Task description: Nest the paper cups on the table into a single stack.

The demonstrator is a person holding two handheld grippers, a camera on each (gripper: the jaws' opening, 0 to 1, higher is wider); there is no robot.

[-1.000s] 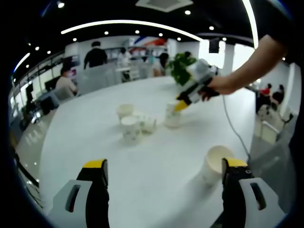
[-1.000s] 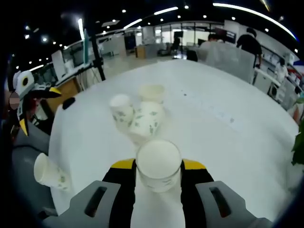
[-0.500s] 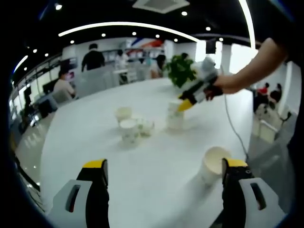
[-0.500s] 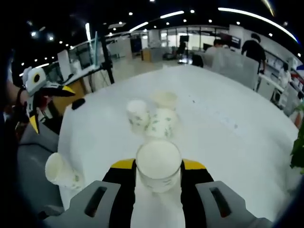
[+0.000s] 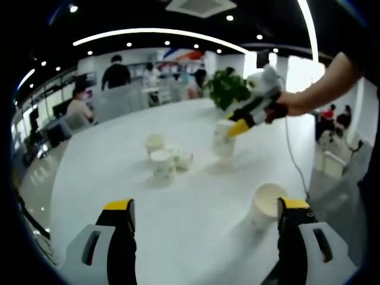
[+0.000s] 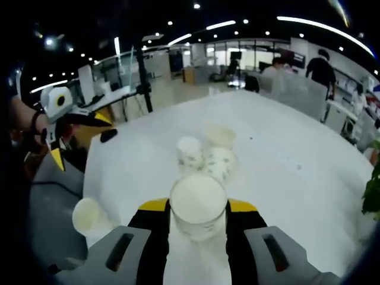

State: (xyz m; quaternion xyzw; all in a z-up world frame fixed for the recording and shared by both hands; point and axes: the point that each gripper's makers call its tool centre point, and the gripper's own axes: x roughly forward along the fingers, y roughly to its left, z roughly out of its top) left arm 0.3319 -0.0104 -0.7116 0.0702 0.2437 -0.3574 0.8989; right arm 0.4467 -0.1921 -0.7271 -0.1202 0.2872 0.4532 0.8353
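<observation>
Three white paper cups with green print cluster mid-table: a cup at the back, another cup in front, and a third cup tipped against them. In the right gripper view the cluster lies just beyond my right gripper, which is shut on an upright cup. From the left gripper view that held cup hangs just above the table under the right gripper. My left gripper is open, with a single cup standing by its right jaw.
The round white table drops off at its near edge. A potted plant stands at the far side. A cable trails from the right gripper. A small black object lies near the table's edge. People sit at desks behind.
My right gripper has lifted its cup a little and carried it sideways, away from the cluster in the left gripper view. The left gripper has stayed open and nearly still.
</observation>
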